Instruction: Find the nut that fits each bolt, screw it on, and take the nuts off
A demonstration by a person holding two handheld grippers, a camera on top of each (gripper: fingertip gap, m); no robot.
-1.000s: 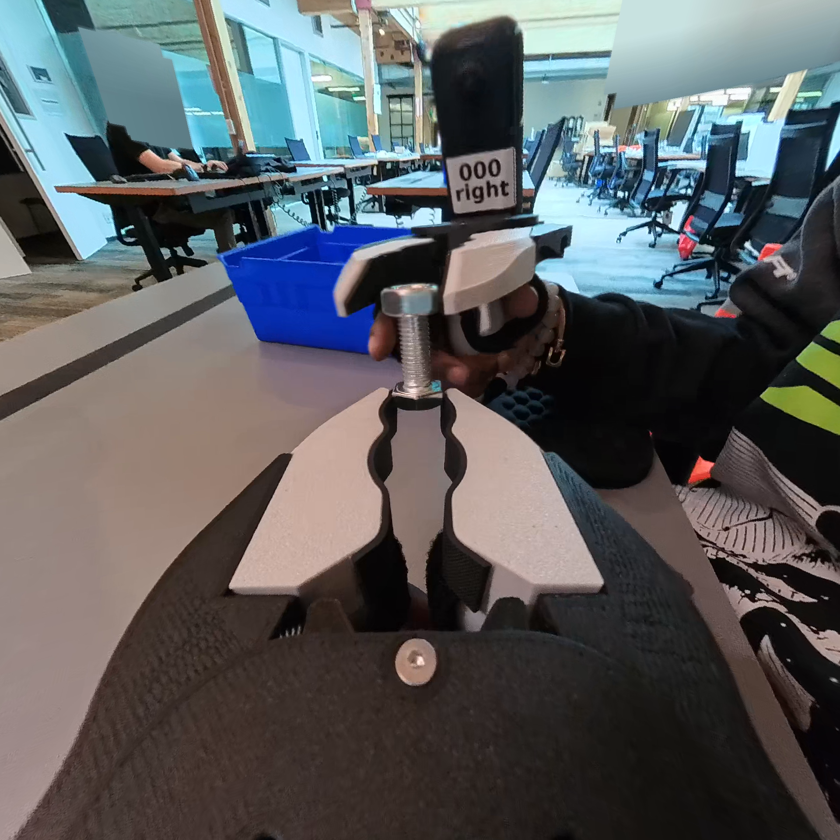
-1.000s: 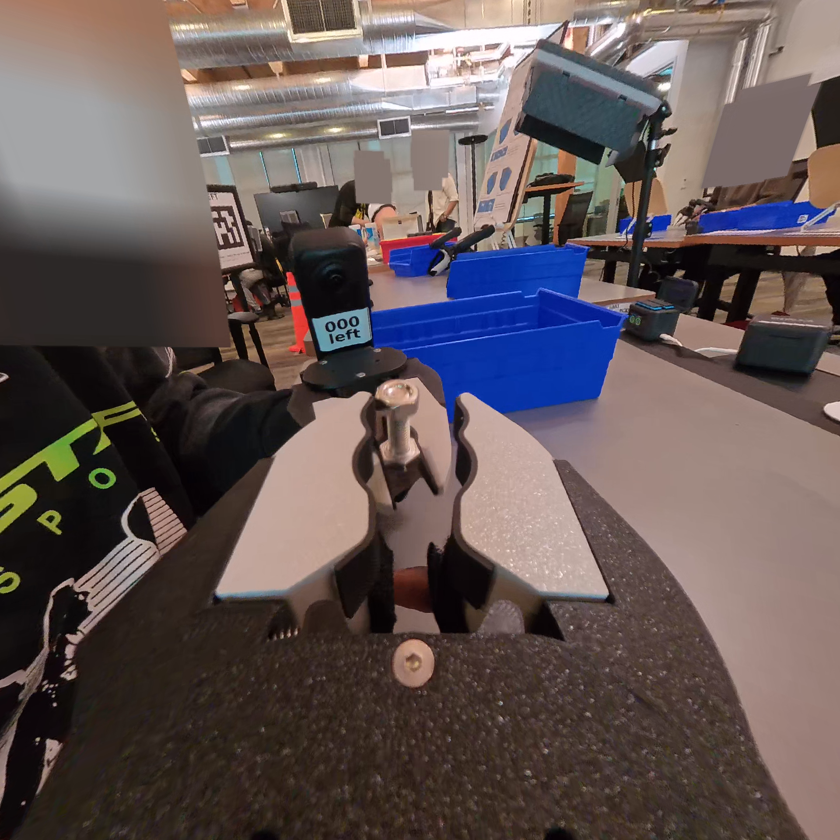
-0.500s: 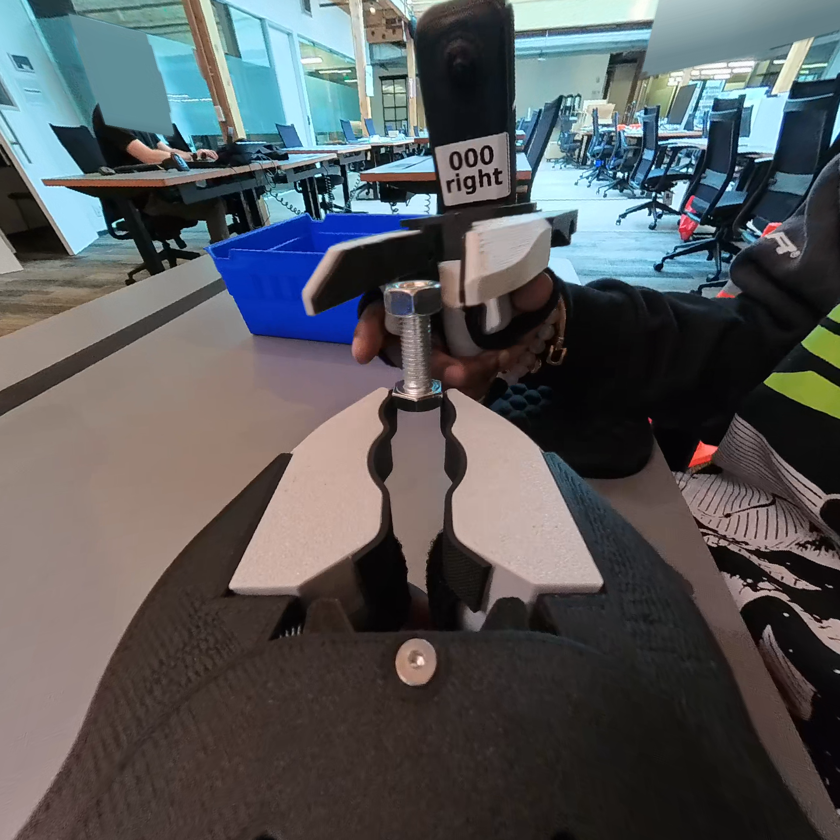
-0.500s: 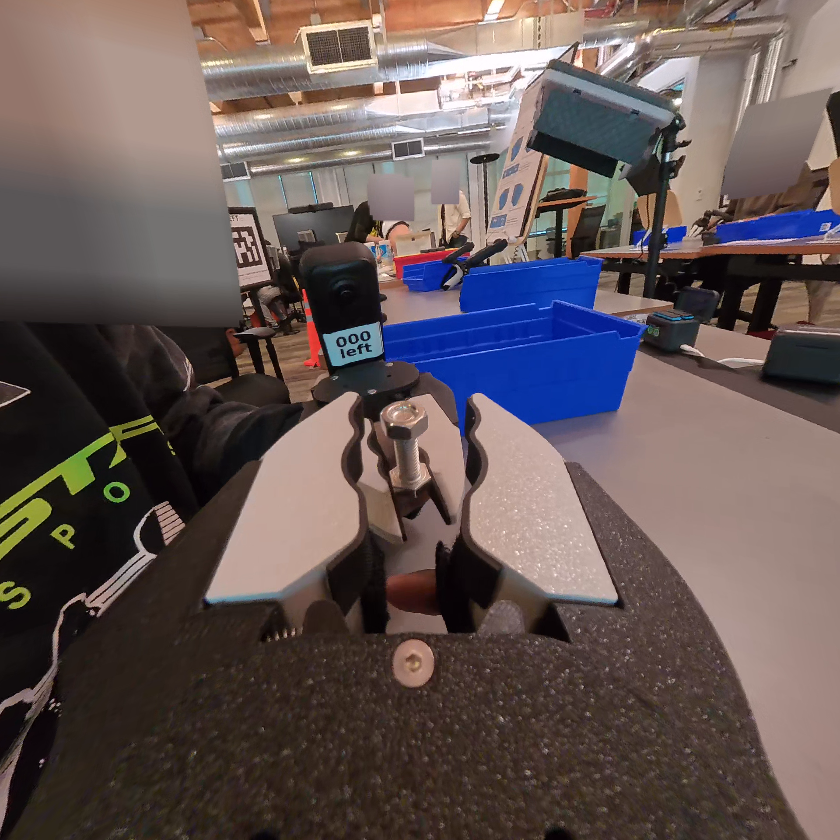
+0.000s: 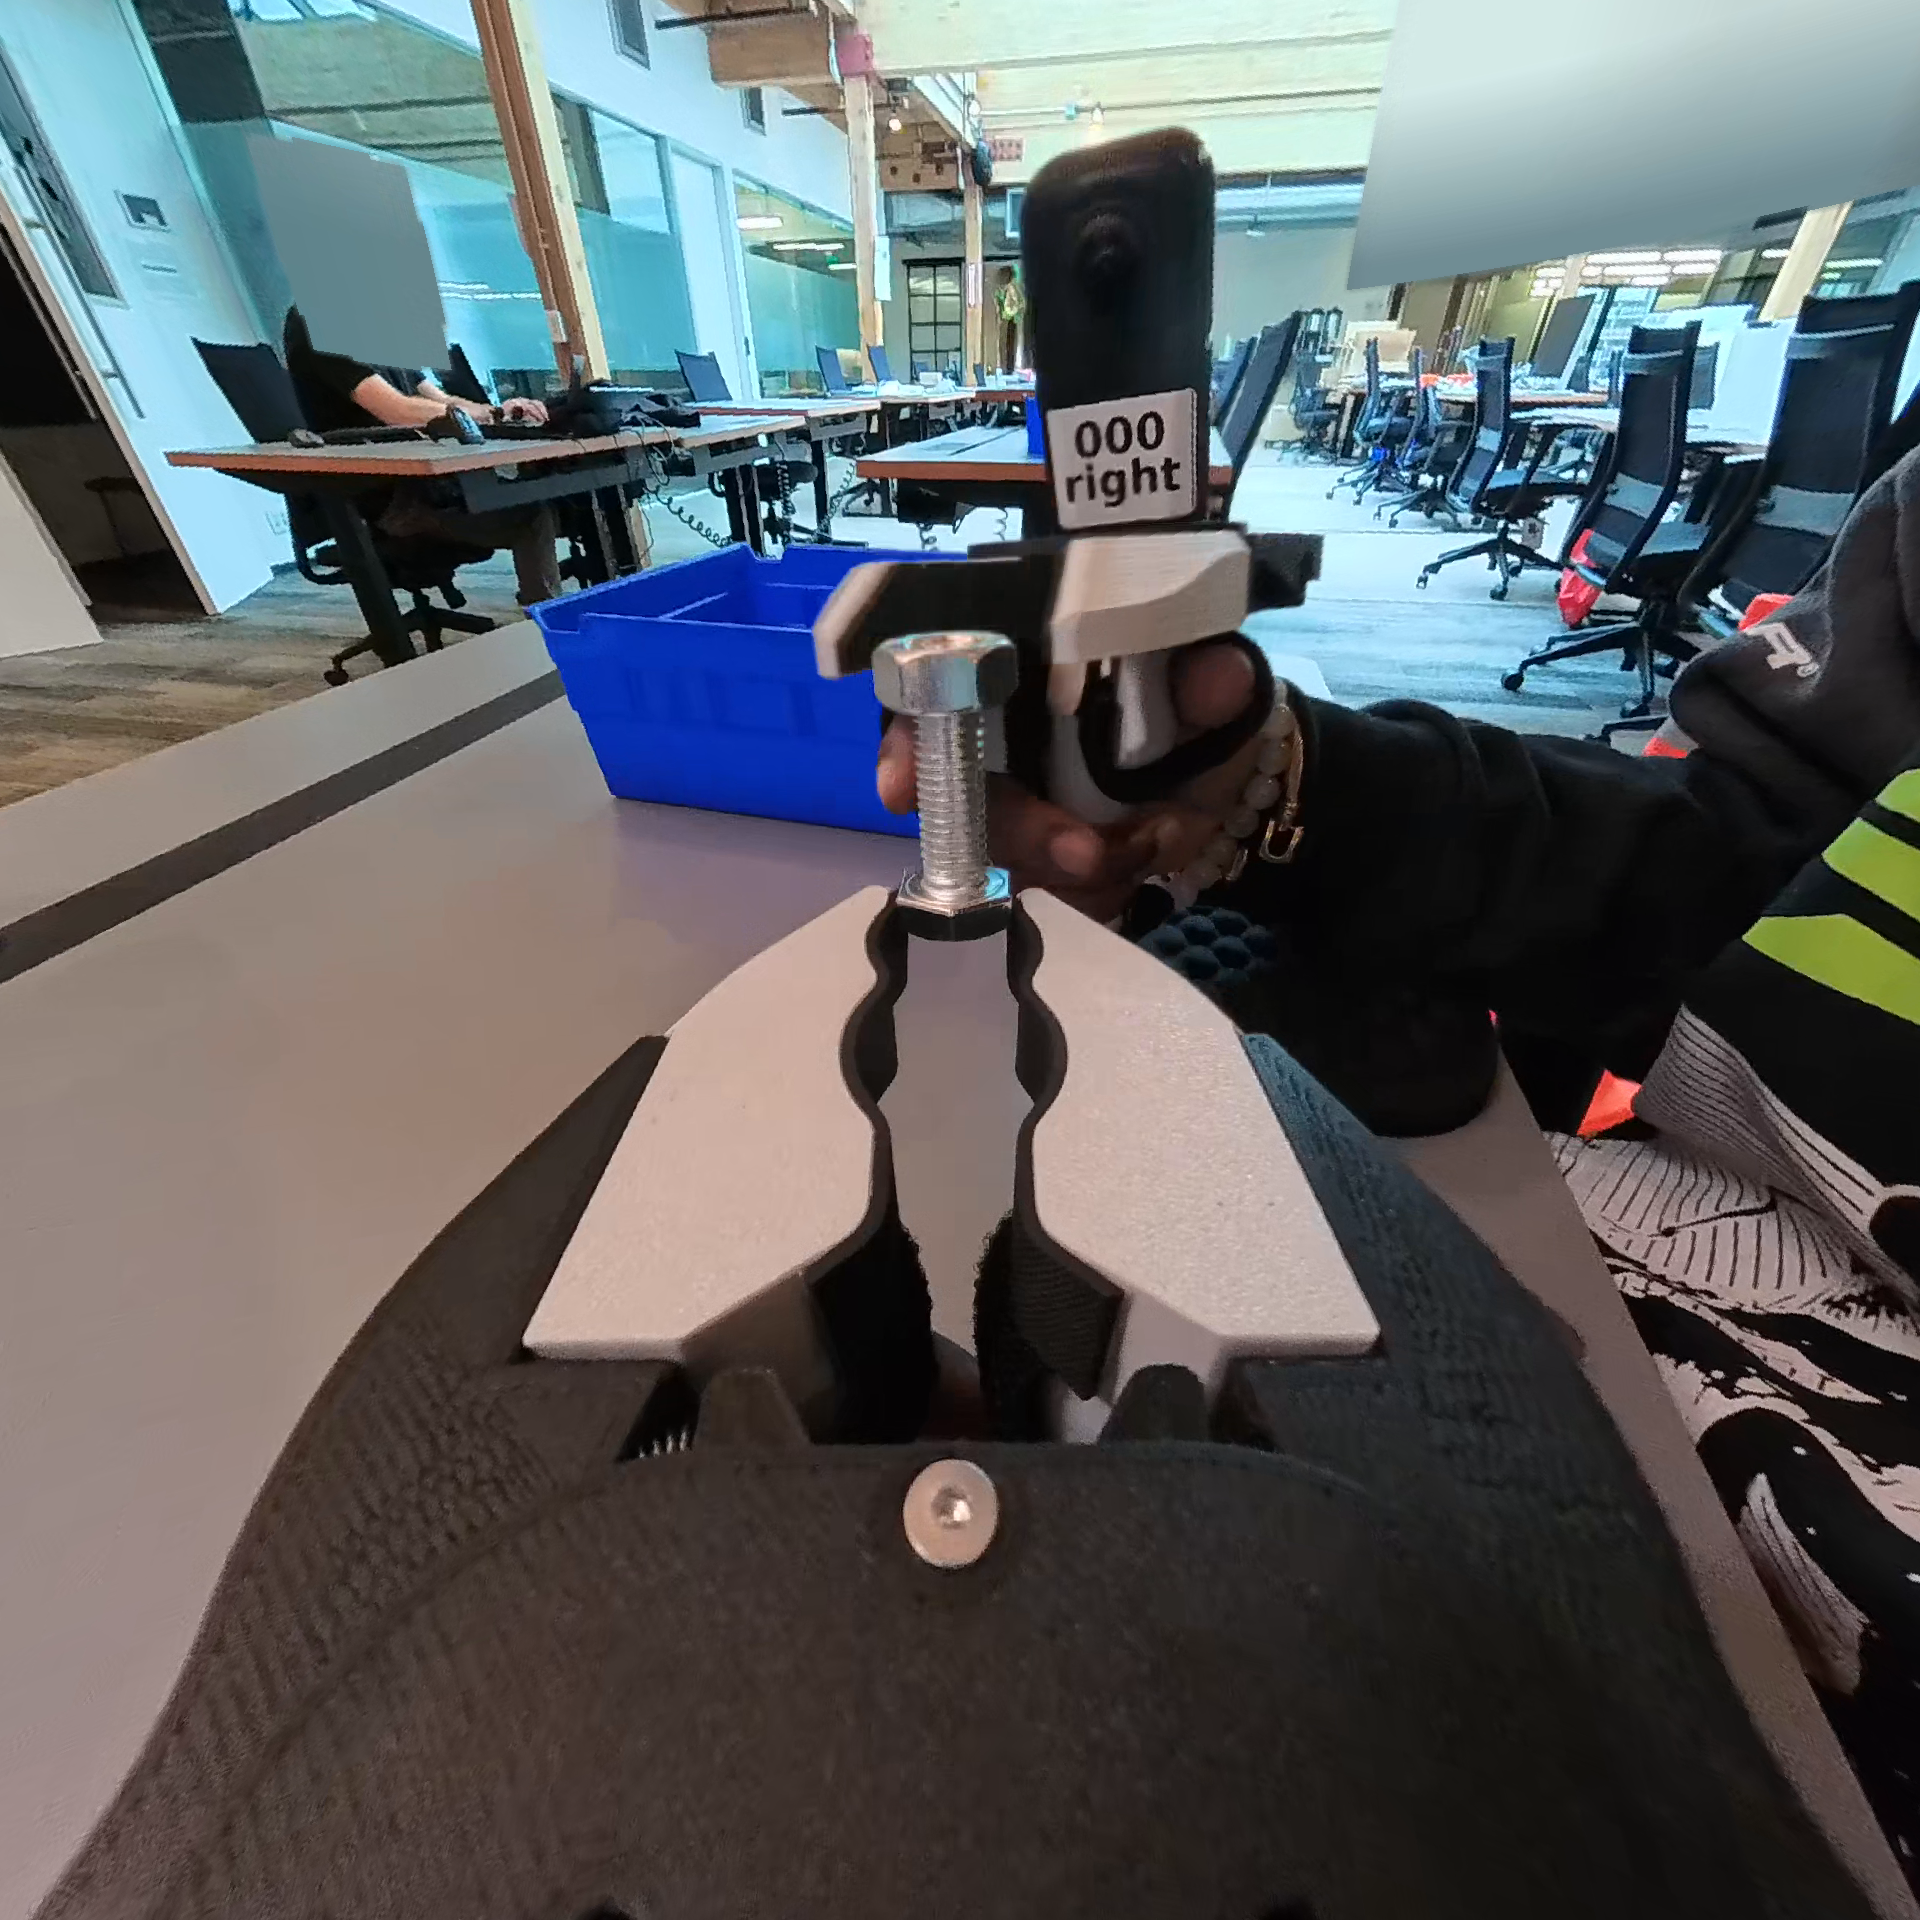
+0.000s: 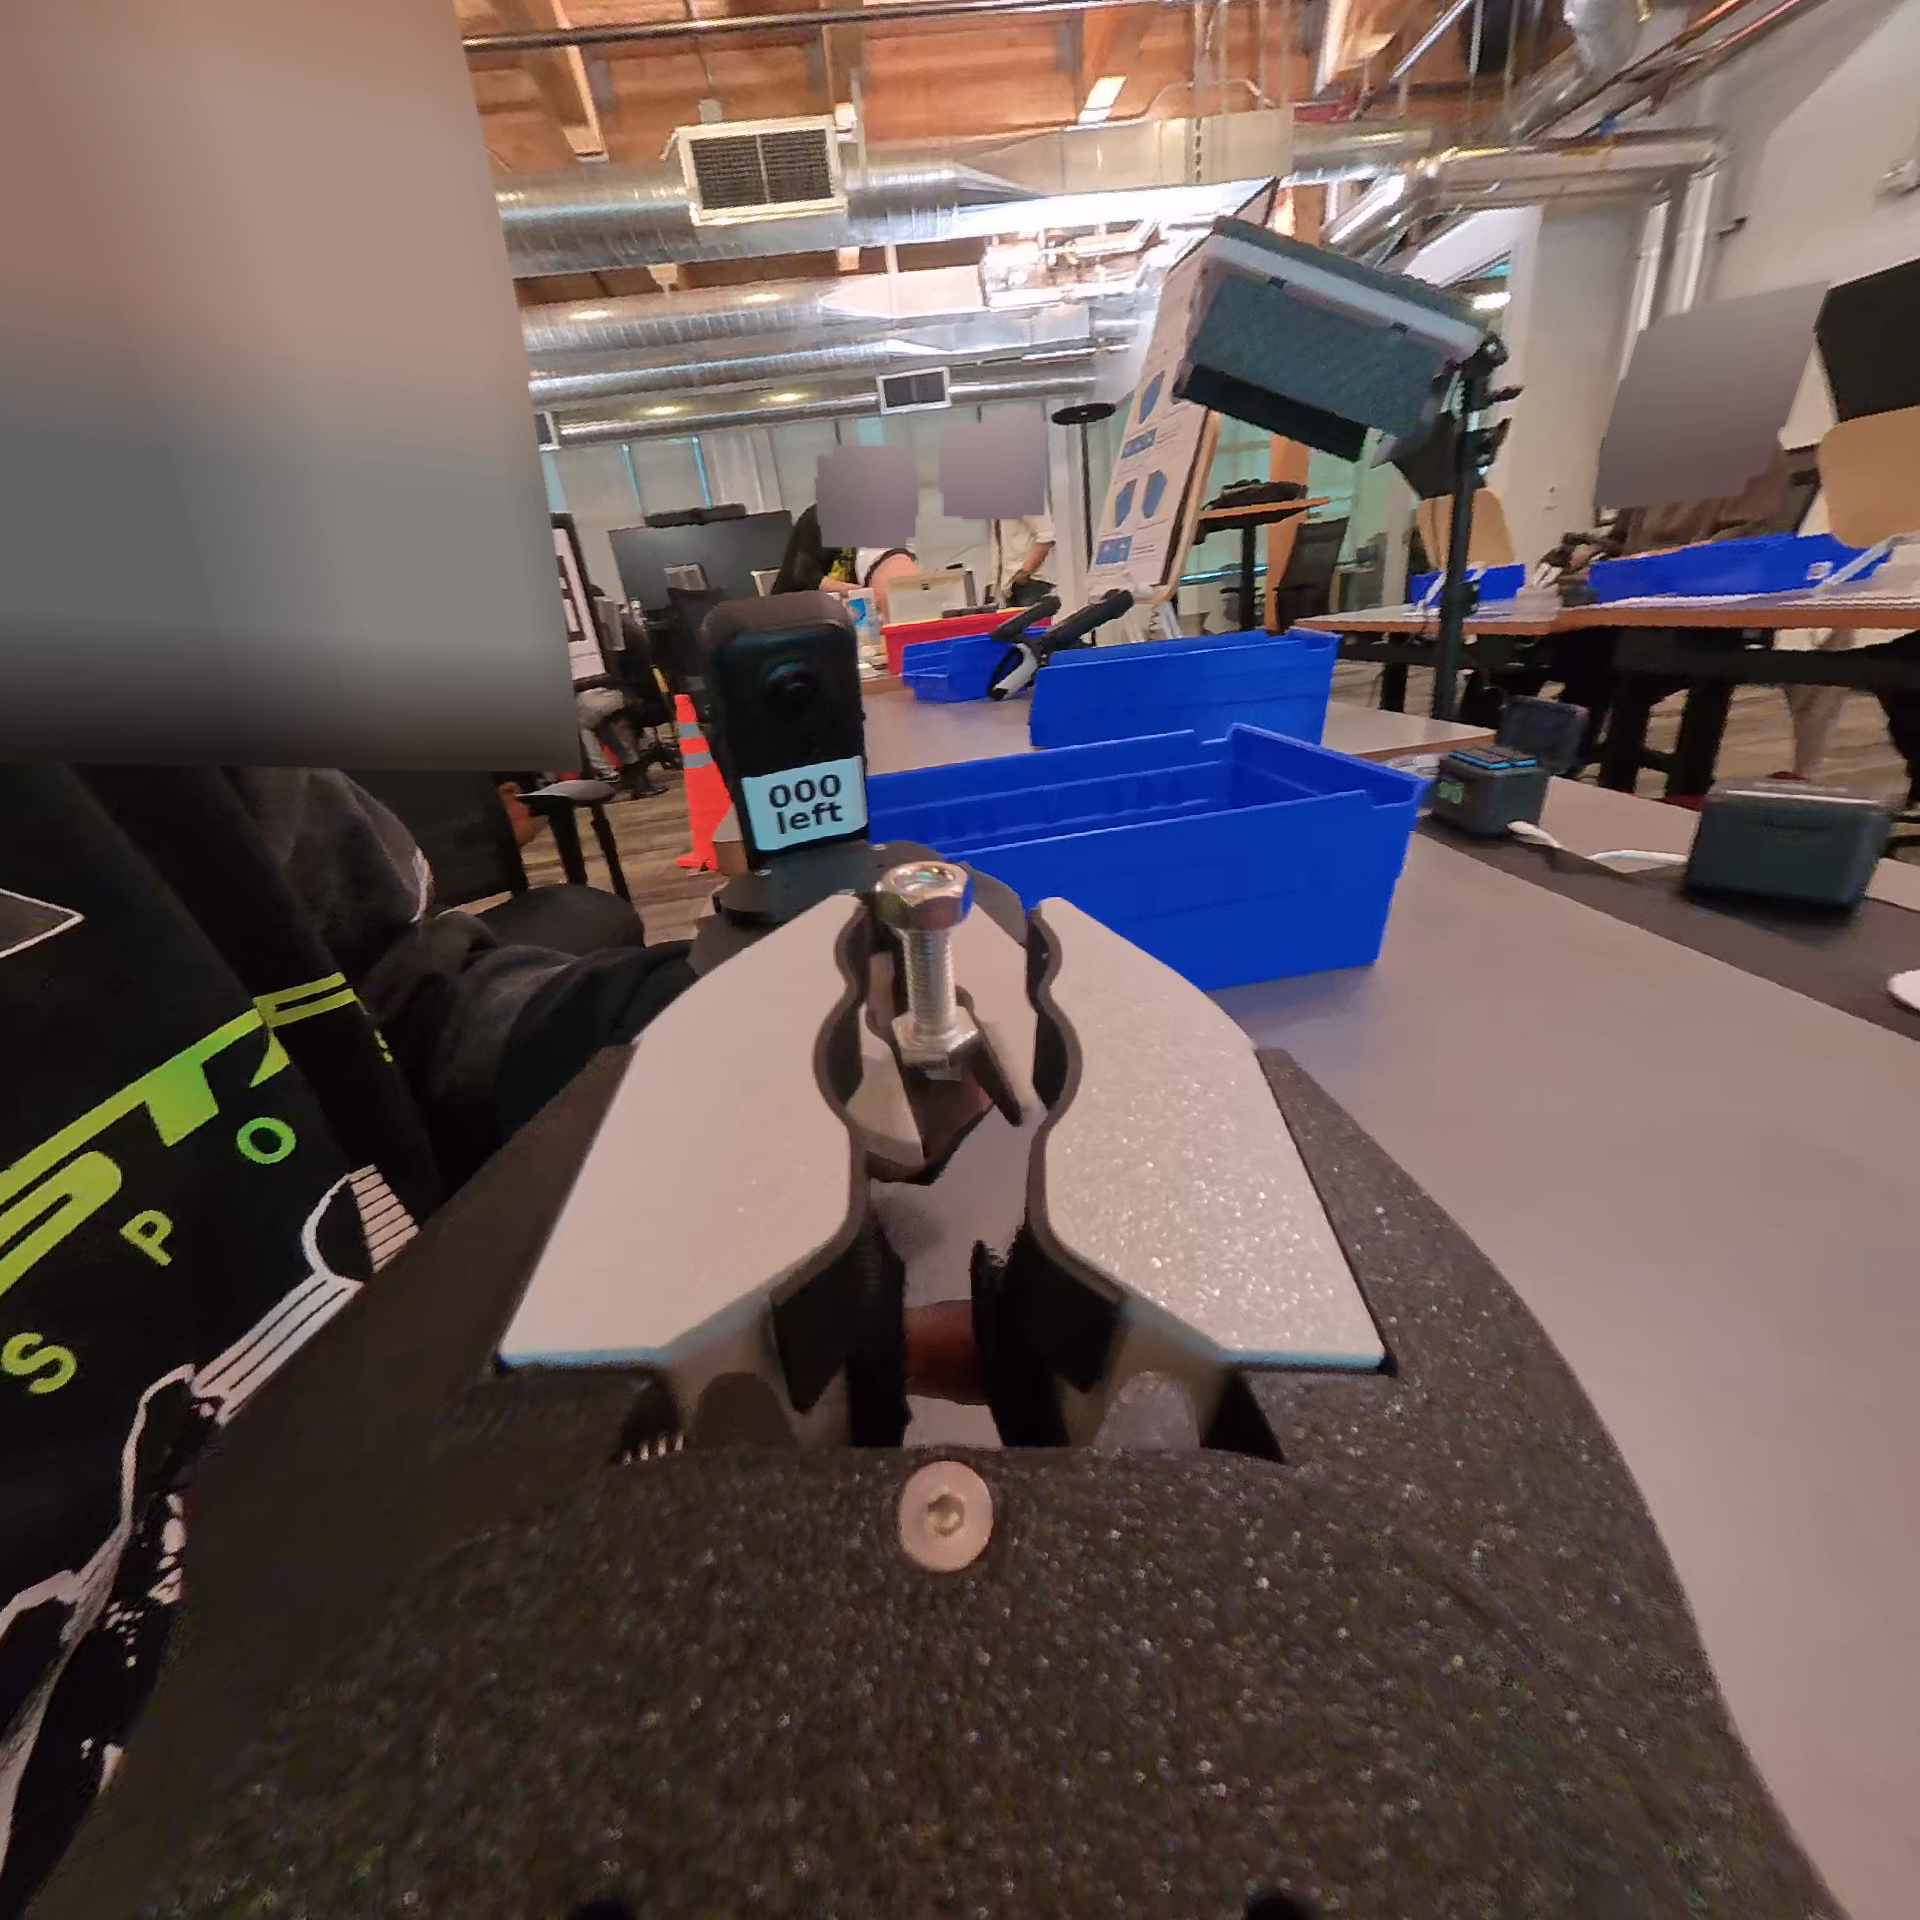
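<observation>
A silver bolt (image 5: 951, 790) stands upright with a silver nut (image 5: 953, 899) on its lower end. My left gripper (image 5: 953, 916) is shut on the nut, which sits pinched between the fingertips just above the grey table (image 5: 312, 1039). In the right wrist view the bolt (image 6: 925, 982) and nut (image 6: 932, 1039) show between my right gripper's fingers. My right gripper (image 6: 943, 914) is open around the bolt head (image 6: 920, 894). A gap shows between the head and the right finger (image 6: 1081, 966). From the left wrist view the right gripper's fingers (image 5: 1143, 592) hover at the bolt head (image 5: 943, 670).
A blue bin (image 5: 717, 707) stands on the table behind the bolt; it also shows in the right wrist view (image 6: 1195, 862). The person's dark sleeve (image 5: 1507, 883) lies to the right. Small grey devices (image 6: 1787, 852) sit at the far right of the table (image 6: 1558, 1143). The grippers' ends are close to 5 centimeters from one another.
My right gripper's jaws widened off the bolt head, then narrowed around it again, and the gripper shifted slightly. My left gripper kept its hold on the nut and barely moved.
</observation>
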